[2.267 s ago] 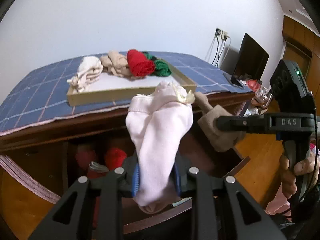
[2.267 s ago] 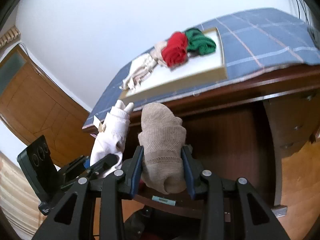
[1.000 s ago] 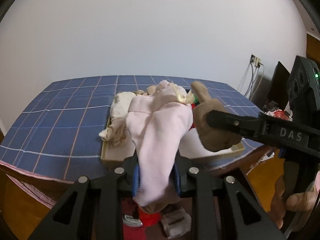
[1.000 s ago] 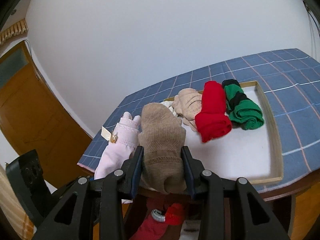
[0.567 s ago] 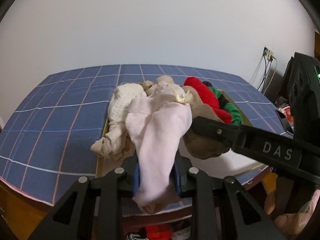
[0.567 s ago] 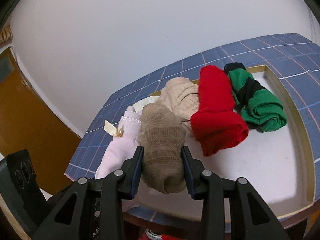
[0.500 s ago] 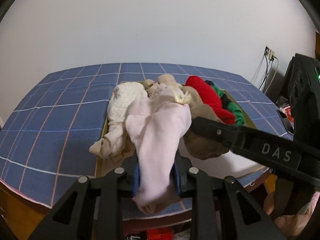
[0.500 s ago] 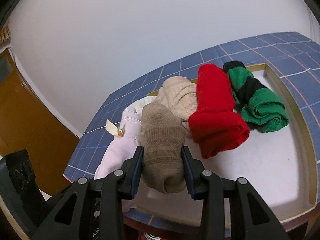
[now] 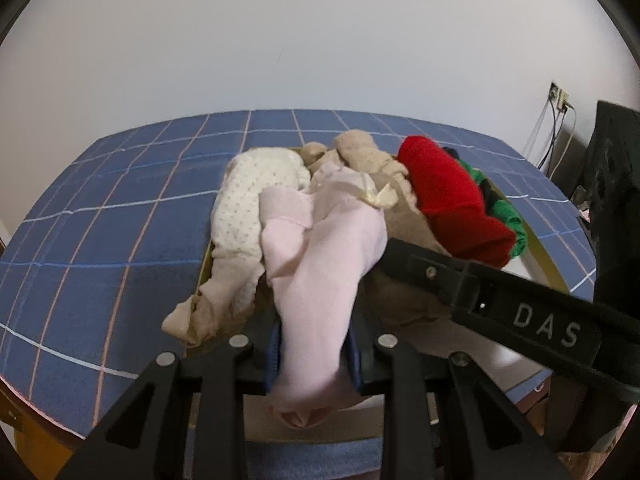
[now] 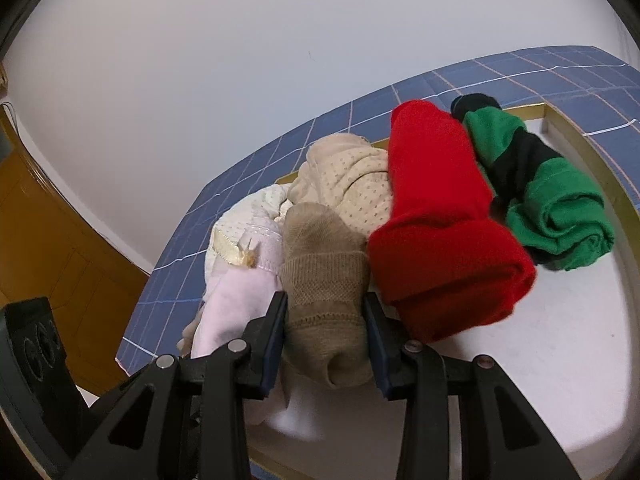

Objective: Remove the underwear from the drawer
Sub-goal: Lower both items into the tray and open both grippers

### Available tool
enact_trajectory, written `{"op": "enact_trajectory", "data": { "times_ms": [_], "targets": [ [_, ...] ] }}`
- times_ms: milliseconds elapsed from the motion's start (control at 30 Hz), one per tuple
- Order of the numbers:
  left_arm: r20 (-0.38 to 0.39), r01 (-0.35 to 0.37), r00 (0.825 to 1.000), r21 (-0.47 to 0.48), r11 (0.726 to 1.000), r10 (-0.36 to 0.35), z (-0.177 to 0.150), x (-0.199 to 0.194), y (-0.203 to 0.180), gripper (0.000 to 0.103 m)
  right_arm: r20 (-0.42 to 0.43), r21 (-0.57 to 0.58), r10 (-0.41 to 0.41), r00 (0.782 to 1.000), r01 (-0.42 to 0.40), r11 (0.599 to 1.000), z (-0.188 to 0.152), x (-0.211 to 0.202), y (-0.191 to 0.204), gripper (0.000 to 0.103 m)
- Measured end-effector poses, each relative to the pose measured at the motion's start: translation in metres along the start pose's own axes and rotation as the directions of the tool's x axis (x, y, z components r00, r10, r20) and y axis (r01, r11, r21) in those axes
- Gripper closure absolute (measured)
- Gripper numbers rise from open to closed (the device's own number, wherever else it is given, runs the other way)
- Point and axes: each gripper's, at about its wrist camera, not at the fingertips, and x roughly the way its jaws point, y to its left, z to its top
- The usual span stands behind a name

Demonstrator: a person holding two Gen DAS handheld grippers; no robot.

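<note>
Checkered tabletop (image 9: 120,208); each claw grips rolled underwear, long axis pointing forward over tray (image 10: 600,160).

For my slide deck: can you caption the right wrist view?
Right gripper holds a tan garment over the tray, beside red and green rolls.

The left tool (image 9: 314,354) clamps a pale pink cotton undergarment with a small cream bow (image 9: 320,256), whose upper end leans over the near edge of a shallow gold-rimmed tray (image 9: 548,258). The tray sits on a surface draped in blue checked cloth (image 9: 120,220). In it lie a white dotted garment (image 9: 248,204), a beige dotted garment (image 9: 368,156), a red rolled garment (image 9: 452,204) and a green-and-black one (image 9: 504,208). The right tool's black arm marked "DAS" (image 9: 500,308) crosses in from the right, pressed against a tan knitted piece (image 9: 400,292).
</note>
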Motion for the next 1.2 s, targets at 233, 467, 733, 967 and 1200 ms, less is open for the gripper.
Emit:
{"op": "enact_trajectory", "data": {
  "times_ms": [233,467,733,967,1200],
  "targets": [
    [-0.020,-0.012,1.000,-0.006,1.000,0.012,-0.002,0.012,0.005,0.077,-0.010,-0.001,-0.010,1.000,0.010,1.000,-0.004,0.013,-0.003,0.062],
    [-0.015,-0.040,0.999,0.001,0.999,0.040,-0.005,0.019,0.006,0.076,-0.003,-0.027,-0.019,1.000,0.019,0.999,-0.005,0.022,0.003,0.061],
    [0.007,-0.128,0.992,0.048,0.991,0.128,-0.008,0.026,-0.005,0.050,0.017,-0.068,-0.016,1.000,0.017,0.998,-0.007,0.024,0.005,0.059],
    [0.019,-0.095,0.995,0.037,0.995,0.094,-0.012,0.015,-0.014,0.028,0.011,-0.027,0.064,0.998,-0.064,0.998,-0.009,0.017,-0.003,0.036],
    [0.135,-0.153,0.980,0.044,0.987,0.146,-0.018,-0.027,-0.031,0.000,0.110,-0.012,0.088,0.990,-0.087,0.996,-0.017,-0.019,-0.005,0.030]
  ]
}}
